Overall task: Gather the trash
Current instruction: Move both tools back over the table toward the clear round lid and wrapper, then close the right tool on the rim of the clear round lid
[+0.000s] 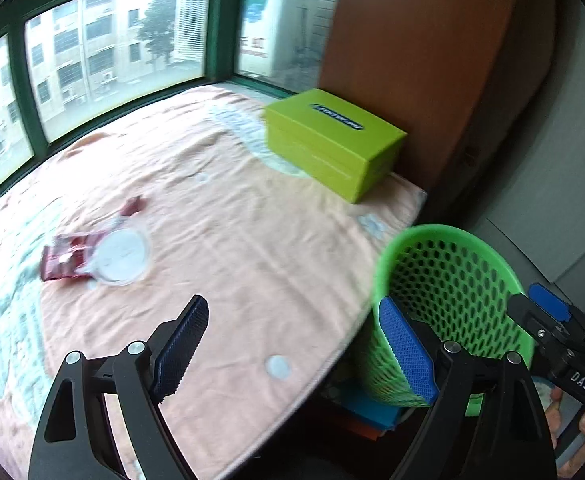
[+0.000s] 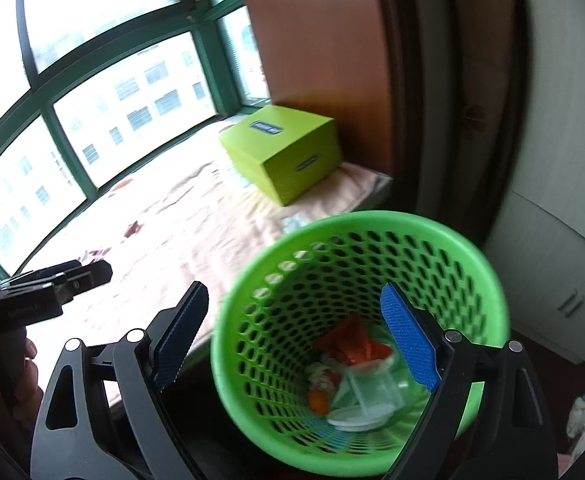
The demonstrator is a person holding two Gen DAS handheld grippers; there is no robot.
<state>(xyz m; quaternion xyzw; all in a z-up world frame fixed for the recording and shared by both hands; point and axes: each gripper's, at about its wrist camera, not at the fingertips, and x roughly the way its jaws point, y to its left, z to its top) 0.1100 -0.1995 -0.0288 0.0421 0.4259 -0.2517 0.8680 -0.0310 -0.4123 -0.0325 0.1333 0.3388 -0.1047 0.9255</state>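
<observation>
On the pink blanket (image 1: 252,240) lie a red wrapper (image 1: 62,258), a clear round lid (image 1: 121,257) overlapping it, and a small red scrap (image 1: 134,205). My left gripper (image 1: 296,346) hangs open and empty above the blanket's near edge, right of that trash. A green mesh basket (image 1: 452,288) stands off the blanket's right corner. In the right wrist view the basket (image 2: 276,340) holds a red wrapper (image 2: 352,344), a clear plastic cup (image 2: 372,394) and an orange bit (image 2: 318,400). My right gripper (image 2: 296,334) stands open over the basket's near rim, nothing between its fingers.
A lime-green box (image 1: 332,144) sits at the blanket's far right corner against a brown wardrobe (image 1: 412,40). Green-framed windows (image 1: 112,52) run along the far side. A white cabinet (image 2: 552,280) stands right of the basket. Each view shows the other gripper and the hand holding it.
</observation>
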